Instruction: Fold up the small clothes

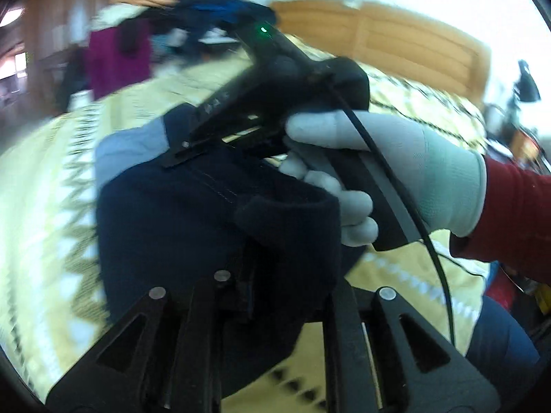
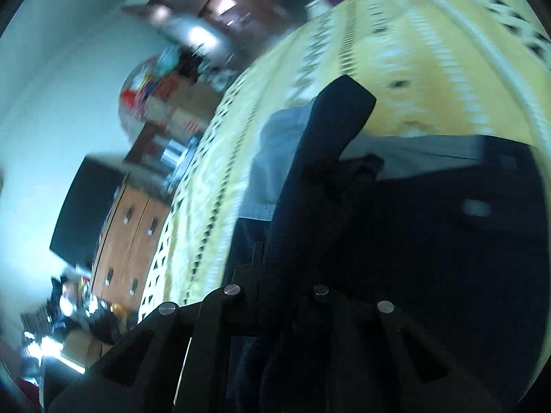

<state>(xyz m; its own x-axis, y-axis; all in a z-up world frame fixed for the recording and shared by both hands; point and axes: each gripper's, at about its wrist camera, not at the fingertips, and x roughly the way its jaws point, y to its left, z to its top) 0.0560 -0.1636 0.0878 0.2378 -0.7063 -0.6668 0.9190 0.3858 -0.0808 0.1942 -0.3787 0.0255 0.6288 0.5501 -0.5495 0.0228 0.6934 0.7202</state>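
Spread across a yellow patterned bedspread [image 1: 62,179]: a navy garment [image 1: 172,213] with pale grey panel. Behind, wooden headboard [image 1: 413,41], clothes heap [image 1: 206,10], all blurred. Right gripper [image 1: 182,153], in a white-gloved hand [image 1: 396,172], pinched narrow on the cloth's edge. Left gripper [image 1: 275,292] nearly closed on a navy fold. No legible writing.

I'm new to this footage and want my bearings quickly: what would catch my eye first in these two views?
A dark navy garment with a pale grey panel fills the middle of the left wrist view, bunched over a yellow patterned bedspread. Above it, a white-gloved hand with a red sleeve holds the right gripper, jaws shut on the cloth's upper edge. At the bottom, the left gripper also grips the fabric.
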